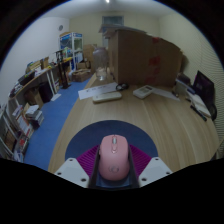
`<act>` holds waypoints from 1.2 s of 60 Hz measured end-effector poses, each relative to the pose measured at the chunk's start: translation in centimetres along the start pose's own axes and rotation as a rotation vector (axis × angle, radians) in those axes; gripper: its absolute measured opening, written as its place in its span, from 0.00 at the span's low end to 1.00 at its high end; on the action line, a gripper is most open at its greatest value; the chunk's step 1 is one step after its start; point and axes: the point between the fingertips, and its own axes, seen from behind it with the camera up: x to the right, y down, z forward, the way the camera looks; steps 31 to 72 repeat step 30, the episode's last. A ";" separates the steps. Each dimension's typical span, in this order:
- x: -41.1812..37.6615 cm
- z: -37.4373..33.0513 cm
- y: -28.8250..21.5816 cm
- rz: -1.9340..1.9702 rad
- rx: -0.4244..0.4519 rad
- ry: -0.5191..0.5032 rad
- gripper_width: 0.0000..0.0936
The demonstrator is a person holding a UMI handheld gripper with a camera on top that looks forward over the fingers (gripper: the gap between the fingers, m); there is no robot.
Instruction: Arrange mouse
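A pink computer mouse sits between my gripper's two fingers, pointing forward. The magenta pads press against its left and right sides, so the gripper is shut on it. Under and just ahead of the mouse lies a dark blue mouse mat on a round wooden table. I cannot tell whether the mouse touches the mat or is held just above it.
Beyond the mat on the table lie a white keyboard and papers. A large cardboard box stands at the back. A laptop is at the far right. Bookshelves line the left, over blue floor.
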 end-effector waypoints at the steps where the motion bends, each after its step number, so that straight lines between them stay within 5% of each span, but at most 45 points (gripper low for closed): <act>1: -0.3 0.2 0.2 0.006 -0.016 -0.009 0.56; 9: -1.1 -2.4 0.4 0.059 -0.087 -0.096 0.95; 10: -1.1 -3.1 0.4 0.059 -0.087 -0.102 0.88; 30: 5.0 -17.4 2.9 0.089 -0.135 -0.159 0.89; 72: 5.0 -17.4 2.9 0.089 -0.135 -0.159 0.89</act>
